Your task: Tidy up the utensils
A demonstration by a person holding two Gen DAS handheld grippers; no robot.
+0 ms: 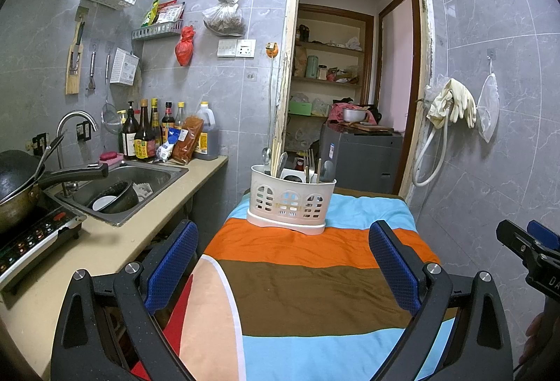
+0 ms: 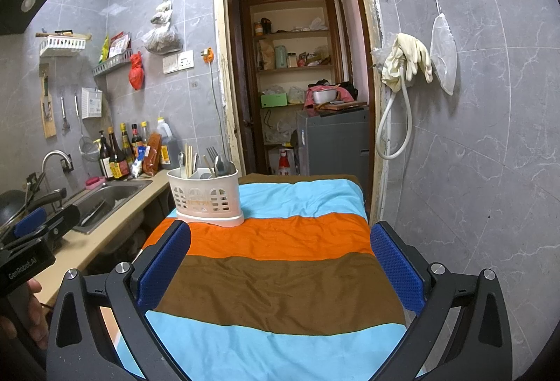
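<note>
A white slotted utensil holder (image 1: 290,202) stands on the far part of a striped cloth-covered table (image 1: 315,293). It holds spoons, forks and chopsticks upright. It also shows in the right wrist view (image 2: 204,197), far left on the table (image 2: 280,293). My left gripper (image 1: 283,262) is open and empty, held above the near part of the cloth, well short of the holder. My right gripper (image 2: 280,262) is open and empty too, above the cloth to the right of the holder. The right gripper's body (image 1: 532,248) shows at the left view's right edge.
A counter (image 1: 105,248) runs along the left with a sink (image 1: 119,185) holding bowls, a wok (image 1: 14,185) on an induction hob, and sauce bottles (image 1: 150,132) at the back. An open doorway (image 1: 350,83) lies behind the table. A tiled wall with hanging gloves (image 2: 406,59) is on the right.
</note>
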